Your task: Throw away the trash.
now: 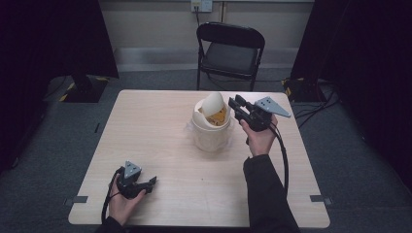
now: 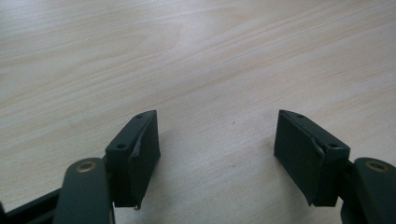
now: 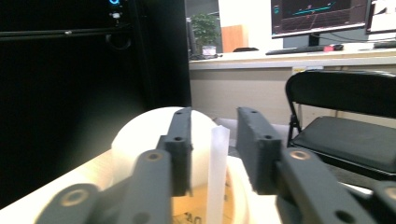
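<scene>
Left gripper (image 1: 151,182): jaws wide apart — low over bare bench (image 1: 160,136), clamping nothing.
Right gripper (image 1: 234,105): jaws partly apart, astride a thin white sheet edge (image 3: 217,172).
White bucket (image 1: 211,131): just left of right gripper — tilted white lid (image 1: 212,103) resting inside.

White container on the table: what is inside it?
The white container holds a yellow item beneath its tilted white lid. The lid and walls hide the rest.
</scene>
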Motion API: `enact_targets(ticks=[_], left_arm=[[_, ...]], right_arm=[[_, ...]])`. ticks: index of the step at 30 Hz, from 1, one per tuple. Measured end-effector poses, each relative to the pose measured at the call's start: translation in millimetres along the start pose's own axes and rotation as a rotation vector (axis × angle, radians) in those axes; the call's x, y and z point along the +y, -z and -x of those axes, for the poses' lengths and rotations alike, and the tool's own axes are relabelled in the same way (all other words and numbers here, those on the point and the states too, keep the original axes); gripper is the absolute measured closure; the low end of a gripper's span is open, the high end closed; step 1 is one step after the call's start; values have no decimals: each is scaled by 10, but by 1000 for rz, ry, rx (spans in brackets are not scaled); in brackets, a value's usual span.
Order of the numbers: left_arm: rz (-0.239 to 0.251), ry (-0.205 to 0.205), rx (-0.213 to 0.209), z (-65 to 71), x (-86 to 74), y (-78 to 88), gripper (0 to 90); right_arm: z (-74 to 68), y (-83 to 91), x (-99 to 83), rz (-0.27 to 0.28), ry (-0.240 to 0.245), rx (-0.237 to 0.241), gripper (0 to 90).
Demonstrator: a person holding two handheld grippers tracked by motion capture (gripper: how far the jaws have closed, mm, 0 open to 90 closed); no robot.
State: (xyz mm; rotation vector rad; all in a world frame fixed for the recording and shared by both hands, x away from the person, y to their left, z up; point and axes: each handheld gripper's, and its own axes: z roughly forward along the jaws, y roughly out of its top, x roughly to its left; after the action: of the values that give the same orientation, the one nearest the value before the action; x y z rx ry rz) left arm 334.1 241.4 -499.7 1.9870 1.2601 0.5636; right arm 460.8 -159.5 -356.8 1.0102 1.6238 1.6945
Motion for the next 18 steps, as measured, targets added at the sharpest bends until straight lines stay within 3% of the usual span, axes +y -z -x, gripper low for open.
enact_targets(ticks=[2, 5, 6, 9, 10, 17, 18], left_arm=[[0, 0, 0, 0, 0, 0, 308], [2, 1, -2, -2, -1, 1, 313], [5, 1, -9, -3, -2, 2, 333], [8, -12, -11, -1, -4, 9, 359], [14, -15, -18, 7, -5, 9, 397], [35, -10, -39, 5, 14, 39, 463], [41, -12, -37, -4, 23, 56, 475]], right_arm=[[47, 98, 48, 3, 11, -19, 528], [75, 169, 59, 11, 9, -28, 479], [122, 270, 43, 12, 4, -43, 434], [165, 348, 6, 3, 3, -54, 416], [214, 448, -65, -20, 4, -69, 397], [327, 666, -323, -104, -16, -98, 353], [354, 739, -438, -142, -29, -102, 349]])
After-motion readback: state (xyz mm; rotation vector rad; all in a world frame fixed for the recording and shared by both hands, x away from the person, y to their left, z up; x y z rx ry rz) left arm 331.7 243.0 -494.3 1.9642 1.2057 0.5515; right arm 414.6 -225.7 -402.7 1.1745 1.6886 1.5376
